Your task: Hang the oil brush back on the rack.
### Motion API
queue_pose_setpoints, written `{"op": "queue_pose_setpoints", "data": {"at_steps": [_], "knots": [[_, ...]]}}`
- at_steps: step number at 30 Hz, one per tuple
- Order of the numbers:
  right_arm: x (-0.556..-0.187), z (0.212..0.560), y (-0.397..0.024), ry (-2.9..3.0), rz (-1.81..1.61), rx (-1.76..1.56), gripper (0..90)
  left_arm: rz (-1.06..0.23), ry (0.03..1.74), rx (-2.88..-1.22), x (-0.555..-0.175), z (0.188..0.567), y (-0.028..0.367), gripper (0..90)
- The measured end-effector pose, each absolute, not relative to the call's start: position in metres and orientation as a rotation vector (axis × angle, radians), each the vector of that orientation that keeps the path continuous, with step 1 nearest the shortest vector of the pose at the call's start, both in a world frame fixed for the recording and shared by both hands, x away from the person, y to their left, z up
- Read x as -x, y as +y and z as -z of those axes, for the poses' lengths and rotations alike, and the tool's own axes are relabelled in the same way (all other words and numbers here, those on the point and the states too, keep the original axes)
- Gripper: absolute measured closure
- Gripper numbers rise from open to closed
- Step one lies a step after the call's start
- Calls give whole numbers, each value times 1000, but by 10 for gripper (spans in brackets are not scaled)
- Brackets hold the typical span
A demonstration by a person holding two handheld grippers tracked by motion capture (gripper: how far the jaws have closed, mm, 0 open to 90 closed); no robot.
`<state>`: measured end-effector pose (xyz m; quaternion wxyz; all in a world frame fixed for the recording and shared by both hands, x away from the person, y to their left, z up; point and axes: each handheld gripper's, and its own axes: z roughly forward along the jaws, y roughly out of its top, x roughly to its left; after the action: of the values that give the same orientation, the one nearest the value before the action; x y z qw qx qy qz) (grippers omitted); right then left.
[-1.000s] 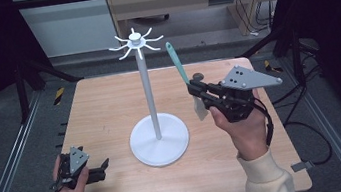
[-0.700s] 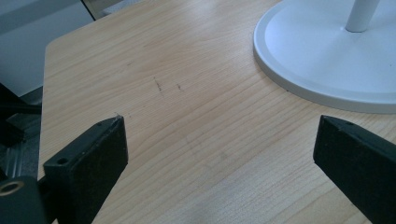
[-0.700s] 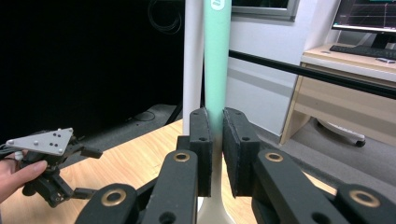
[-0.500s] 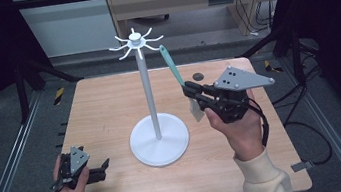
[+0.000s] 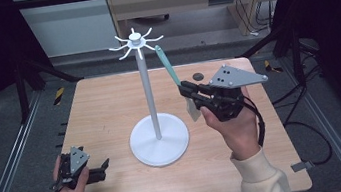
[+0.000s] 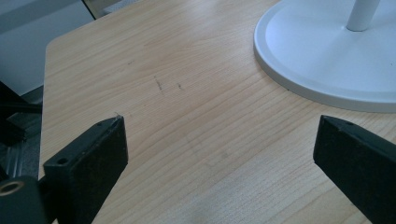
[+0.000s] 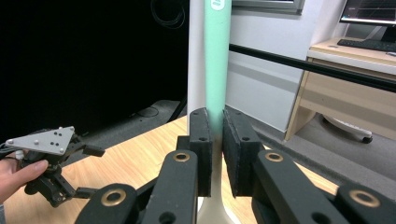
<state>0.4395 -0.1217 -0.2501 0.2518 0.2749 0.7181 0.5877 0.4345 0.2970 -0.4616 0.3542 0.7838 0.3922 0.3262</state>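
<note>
A white hook stand has a round base (image 5: pixel 159 140), a tall pole (image 5: pixel 148 94) and a ring of hooks (image 5: pixel 136 43) on top. My right gripper (image 5: pixel 189 92) is shut on a utensil with a teal handle (image 5: pixel 168 66) and a whitish head (image 5: pixel 193 109). The handle tilts up and left, and its tip sits just right of the hooks. In the right gripper view the teal handle (image 7: pixel 217 56) rises between the shut jaws, with the pole (image 7: pixel 196 56) right behind it. My left gripper (image 5: pixel 102 165) rests open and empty at the table's front left.
A small dark round object (image 5: pixel 198 76) lies on the wooden table (image 5: pixel 104 105) behind the right gripper. The stand's base (image 6: pixel 327 60) lies ahead of the open left jaws. Metal rails run along both table sides.
My right gripper has carried the utensil a little left, bringing the handle's tip closer to the hooks. The left gripper has not moved.
</note>
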Motion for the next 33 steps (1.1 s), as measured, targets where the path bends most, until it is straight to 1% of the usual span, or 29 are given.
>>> {"op": "queue_pose_setpoints", "data": {"at_steps": [10,33], "knots": [[-447,252,-114,1969,-1603,-751,823,-844,1016,-2027,-434,462,297,27],[-451,256,-110,1974,-1596,-754,822,-846,1020,-2019,-434,462,297,27]]}}
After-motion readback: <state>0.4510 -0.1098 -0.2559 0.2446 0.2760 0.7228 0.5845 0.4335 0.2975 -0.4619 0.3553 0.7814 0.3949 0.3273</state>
